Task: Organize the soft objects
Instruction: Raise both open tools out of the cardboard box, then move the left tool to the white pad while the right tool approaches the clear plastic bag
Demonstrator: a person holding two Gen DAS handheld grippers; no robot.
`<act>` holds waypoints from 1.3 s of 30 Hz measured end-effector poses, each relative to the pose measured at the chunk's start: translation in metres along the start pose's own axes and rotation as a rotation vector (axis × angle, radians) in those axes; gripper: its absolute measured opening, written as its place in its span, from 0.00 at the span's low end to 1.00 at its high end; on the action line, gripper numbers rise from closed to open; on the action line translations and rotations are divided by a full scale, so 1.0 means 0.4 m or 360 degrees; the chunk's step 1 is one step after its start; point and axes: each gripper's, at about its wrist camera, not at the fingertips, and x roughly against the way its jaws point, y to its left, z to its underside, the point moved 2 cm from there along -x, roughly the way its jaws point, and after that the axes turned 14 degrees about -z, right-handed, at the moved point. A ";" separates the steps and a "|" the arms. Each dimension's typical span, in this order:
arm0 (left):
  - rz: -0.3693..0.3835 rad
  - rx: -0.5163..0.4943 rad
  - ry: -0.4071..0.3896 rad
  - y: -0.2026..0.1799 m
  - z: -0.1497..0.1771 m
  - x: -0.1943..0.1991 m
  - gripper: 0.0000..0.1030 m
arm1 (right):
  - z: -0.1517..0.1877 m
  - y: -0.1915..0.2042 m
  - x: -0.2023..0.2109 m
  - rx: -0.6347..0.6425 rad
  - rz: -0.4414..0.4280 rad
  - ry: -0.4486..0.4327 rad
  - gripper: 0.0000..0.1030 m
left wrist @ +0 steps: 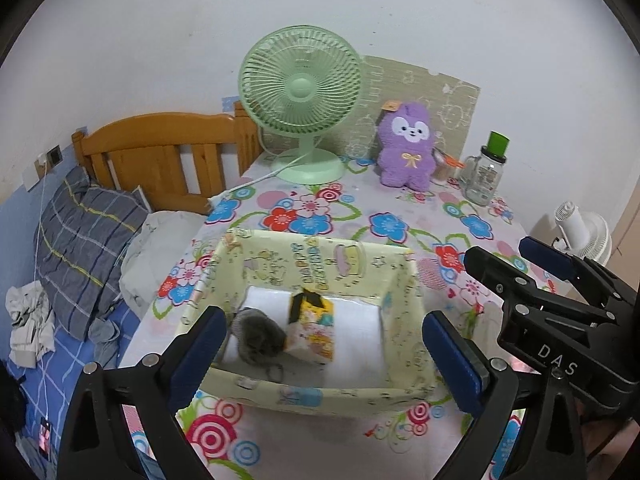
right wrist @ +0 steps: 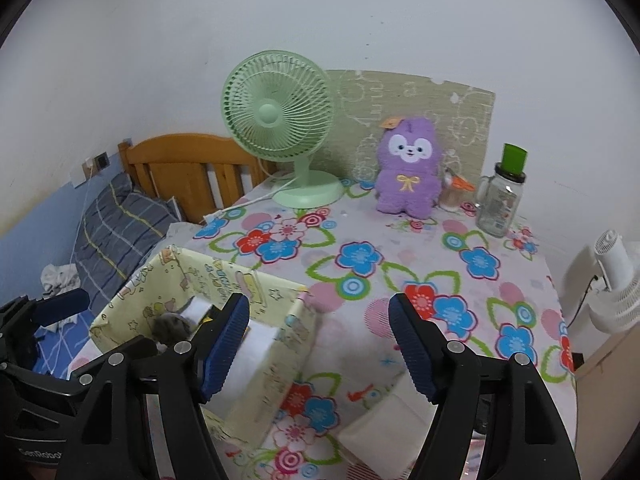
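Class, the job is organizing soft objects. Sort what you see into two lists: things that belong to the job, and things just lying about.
Part of the job:
- yellow fabric storage box
- grey plush toy in the box
- yellow printed pouch in the box
- purple plush bunny, upright by the wall

Just lying about:
- green desk fan
- glass jar with green lid
- white fan
- plaid pillow

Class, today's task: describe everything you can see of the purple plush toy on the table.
The purple plush toy is a fluffy, rabbit-like figure with short rounded ears, a white face patch and a yellow bow stitched on its chest. An orange tag hangs by one ear. It stands upright at the back of the flowered tablecloth, facing forward in front of a pale patterned board. No gripper touches it.
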 end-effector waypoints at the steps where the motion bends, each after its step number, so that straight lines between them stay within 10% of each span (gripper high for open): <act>1: 0.0004 -0.0007 -0.0002 -0.007 0.001 0.002 0.96 | 0.002 -0.009 0.006 -0.0007 0.0005 -0.0004 0.73; 39: 0.0336 -0.0431 0.0084 -0.435 0.095 0.034 0.97 | 0.177 -0.308 0.209 -0.0340 0.0311 -0.0016 0.73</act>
